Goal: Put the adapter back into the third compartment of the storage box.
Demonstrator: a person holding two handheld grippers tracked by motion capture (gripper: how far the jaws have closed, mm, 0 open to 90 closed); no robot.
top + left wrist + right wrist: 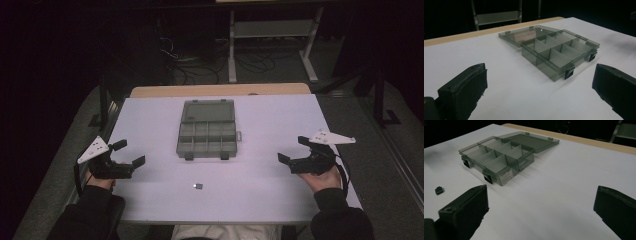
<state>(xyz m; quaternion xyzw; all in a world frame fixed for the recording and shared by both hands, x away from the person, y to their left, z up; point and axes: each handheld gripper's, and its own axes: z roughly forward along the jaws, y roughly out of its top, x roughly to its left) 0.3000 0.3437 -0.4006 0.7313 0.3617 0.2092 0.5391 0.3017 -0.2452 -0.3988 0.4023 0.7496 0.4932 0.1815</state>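
Lying loose before the open compartment box [207, 129], a small dark piece [198, 186] sits between the wide-open, empty left gripper [131, 153] and right gripper [292, 150], slightly nearer the left.

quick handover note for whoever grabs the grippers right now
Left gripper: open, holding nothing, near the table's left edge.
Right gripper: open, holding nothing, near the right edge.
Organizer box: mid-table, lid folded back flat, compartments look empty.
Small dark part: lies loose on the table in front of the box, between the grippers, untouched.
Done: box is open.
Left: likely pick up the part and put it in a compartment; nothing grasped yet.
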